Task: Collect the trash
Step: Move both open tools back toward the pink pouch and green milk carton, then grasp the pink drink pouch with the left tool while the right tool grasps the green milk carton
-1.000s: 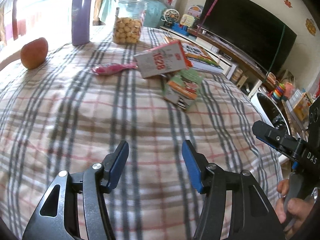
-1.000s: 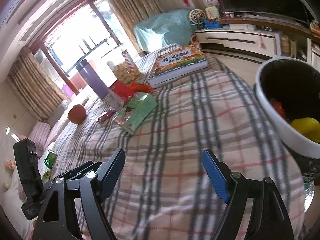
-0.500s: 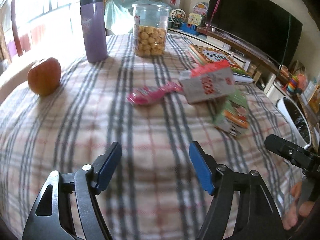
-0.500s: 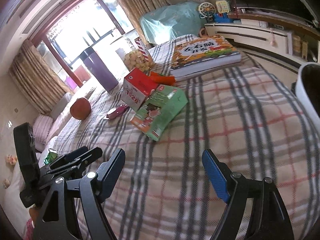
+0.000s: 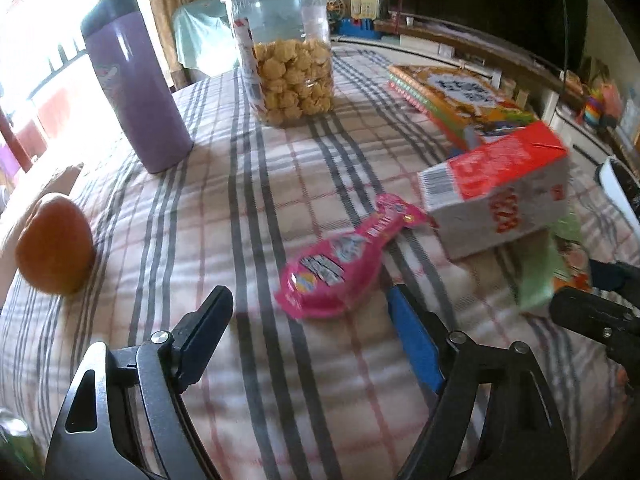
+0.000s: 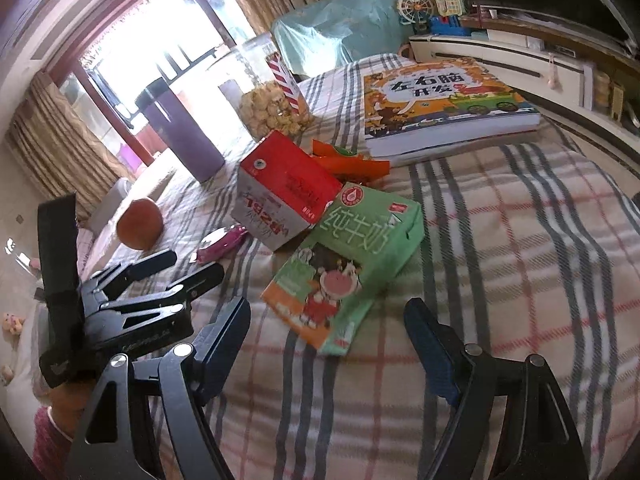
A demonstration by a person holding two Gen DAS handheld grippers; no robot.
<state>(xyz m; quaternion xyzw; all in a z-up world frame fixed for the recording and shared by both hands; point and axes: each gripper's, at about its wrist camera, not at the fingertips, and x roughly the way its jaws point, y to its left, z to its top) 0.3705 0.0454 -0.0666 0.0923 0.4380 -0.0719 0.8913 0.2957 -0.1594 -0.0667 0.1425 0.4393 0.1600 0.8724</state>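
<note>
A pink wrapper [image 5: 340, 264] lies on the plaid tablecloth just ahead of my open, empty left gripper [image 5: 308, 320]; it also shows in the right wrist view [image 6: 220, 246]. Beside it lies a red-and-white carton [image 5: 500, 192], also in the right wrist view [image 6: 284, 192]. A green milk carton [image 6: 348, 264] lies flat just ahead of my open, empty right gripper [image 6: 326, 320]; in the left wrist view [image 5: 548, 268] it is blurred. An orange wrapper [image 6: 348, 160] lies behind the red carton. My left gripper [image 6: 184, 268] shows at the left of the right wrist view.
A purple tumbler [image 5: 136, 92], a clear jar of snacks [image 5: 292, 56], an orange fruit [image 5: 52, 248] and a children's book [image 6: 440, 104] stand on the table. A white bin's rim [image 5: 620, 192] shows at the table's right edge. A TV unit lies beyond.
Both grippers have moved forward over the table. The pink wrapper and the green carton now lie close ahead of the fingers. The bin has left the right wrist view.
</note>
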